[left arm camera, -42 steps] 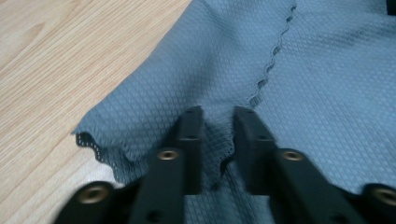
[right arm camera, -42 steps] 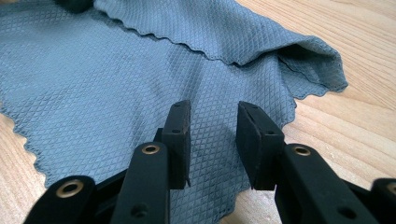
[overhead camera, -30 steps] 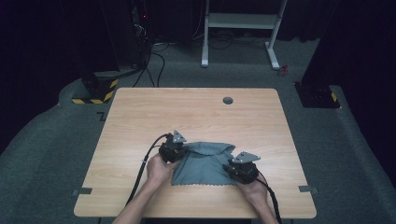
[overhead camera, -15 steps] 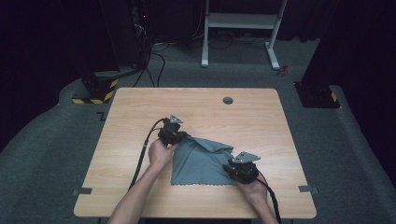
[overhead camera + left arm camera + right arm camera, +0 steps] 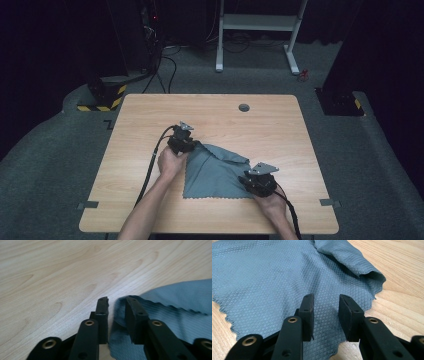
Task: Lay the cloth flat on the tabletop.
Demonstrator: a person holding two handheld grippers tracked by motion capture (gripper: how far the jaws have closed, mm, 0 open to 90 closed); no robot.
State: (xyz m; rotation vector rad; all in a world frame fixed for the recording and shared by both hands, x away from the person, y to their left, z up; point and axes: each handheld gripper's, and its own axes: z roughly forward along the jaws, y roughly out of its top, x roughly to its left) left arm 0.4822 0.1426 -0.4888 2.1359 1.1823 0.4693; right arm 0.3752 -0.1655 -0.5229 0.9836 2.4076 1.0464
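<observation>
Having just opened — left gripper (image 5: 186, 142) off cloth (image 5: 215, 172)

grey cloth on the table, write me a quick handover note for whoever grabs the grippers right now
Left gripper: fingers have just been opening; the far-left corner of the grey cloth lies slack between them, not pinched.
Right gripper: fingers apart, over the cloth's near-right part, pinching nothing.
Cloth: near the table's front edge, mostly flat, far edge rumpled with a fold.
Done: far-left corner pulled outward and let go.
Left: likely smoothing the far edge; I cannot tell what comes after.
</observation>
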